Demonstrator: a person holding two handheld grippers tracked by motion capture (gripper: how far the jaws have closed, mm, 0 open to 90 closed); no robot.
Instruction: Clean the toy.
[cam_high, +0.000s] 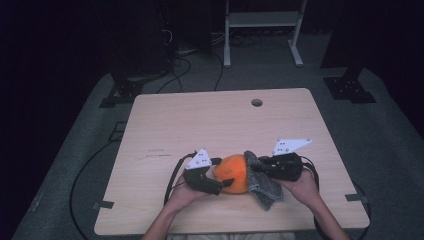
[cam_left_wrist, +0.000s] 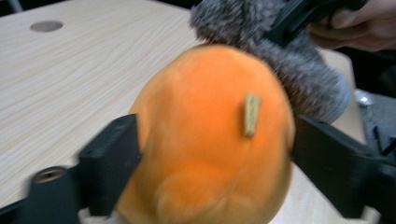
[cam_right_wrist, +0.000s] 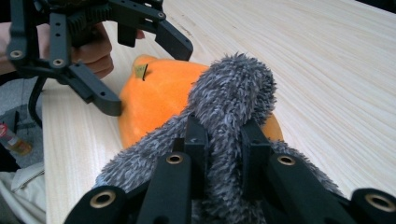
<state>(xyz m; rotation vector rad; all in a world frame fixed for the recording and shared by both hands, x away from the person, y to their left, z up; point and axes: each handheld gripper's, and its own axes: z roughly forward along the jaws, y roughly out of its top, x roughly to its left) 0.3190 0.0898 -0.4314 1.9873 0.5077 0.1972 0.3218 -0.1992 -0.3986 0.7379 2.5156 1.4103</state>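
- While we look down from the high view, the orange plush ball (cam_high: 234, 173) sits near the front edge of the tabletop (cam_high: 210, 120), right between our two hands.
- Our left tongs (cam_high: 222, 175) have their jaws spread wide around the ball, one on each flank; in the left gripper view the ball (cam_left_wrist: 210, 135) bulges between the two black jaws, pressed against both, so we call that a firm hold.
- Our right tongs (cam_high: 260, 167) are nearly closed, pinching a thick fold of the grey furry cloth (cam_high: 262, 182).
- From the right gripper view, the cloth (cam_right_wrist: 233, 102) rises up between the two jaws and drapes over the near side of the ball (cam_right_wrist: 159, 102).
- Here's the relation that matters: the ball lies straight ahead of the right tongs, with the cloth touching its right side and hanging down to the tabletop.
- We'd judge the job to be wiping the ball, the left hand (cam_high: 182, 192) steadying while the right hand (cam_high: 302, 187) rubs.
- A small tan tag (cam_left_wrist: 252, 114) sticks out of the ball's top, toward the cloth side.
- Any next stroke would run across the ball from right to left, toward the left tongs, so the two tools are close and could bump.
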